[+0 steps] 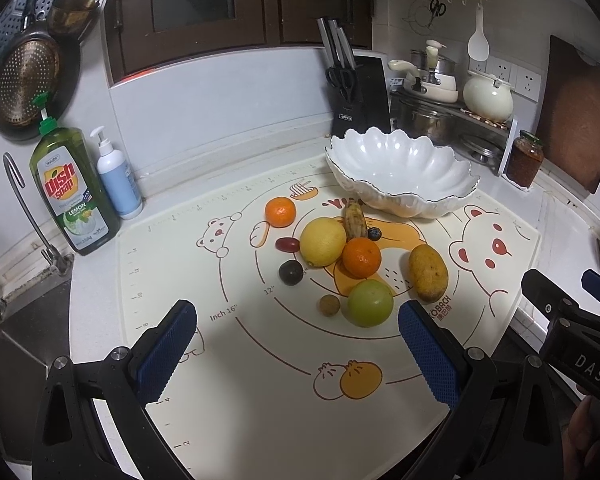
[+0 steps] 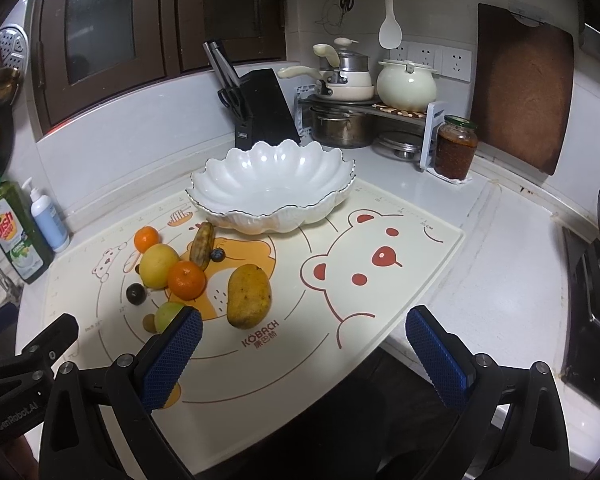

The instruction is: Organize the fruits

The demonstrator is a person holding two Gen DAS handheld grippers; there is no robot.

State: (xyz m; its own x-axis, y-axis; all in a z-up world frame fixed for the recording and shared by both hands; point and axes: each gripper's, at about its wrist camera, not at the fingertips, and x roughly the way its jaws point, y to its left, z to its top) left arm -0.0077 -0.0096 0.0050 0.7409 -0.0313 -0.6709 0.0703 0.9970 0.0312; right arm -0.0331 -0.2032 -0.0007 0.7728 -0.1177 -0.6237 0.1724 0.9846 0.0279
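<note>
- The fruit lies in a loose cluster on the mat (image 1: 260, 420), none of it in the white bowl (image 1: 400, 168) yet, which stands empty at the mat's far edge, just behind the cluster.
- Nearest the tools are the green apple (image 1: 370, 303) and the mango (image 1: 428, 267). The mango's long axis runs roughly away from the viewer, tilted slightly, so jaws closing sideways would meet its narrow width.
- Behind them sit two oranges (image 1: 361, 257), a lemon (image 1: 323, 241), a small banana (image 1: 355, 220), and a few small dark fruits.
- The left gripper (image 1: 296, 354) hovers with jaws spread wide and nothing between them; the apple sits just ahead, slightly right of its centre line.
- The right gripper (image 2: 304, 356) is likewise wide apart and empty; the mango lies ahead and left of it.
- By my judgement the left one is nearer the apple, the right nearer the mango.
</note>
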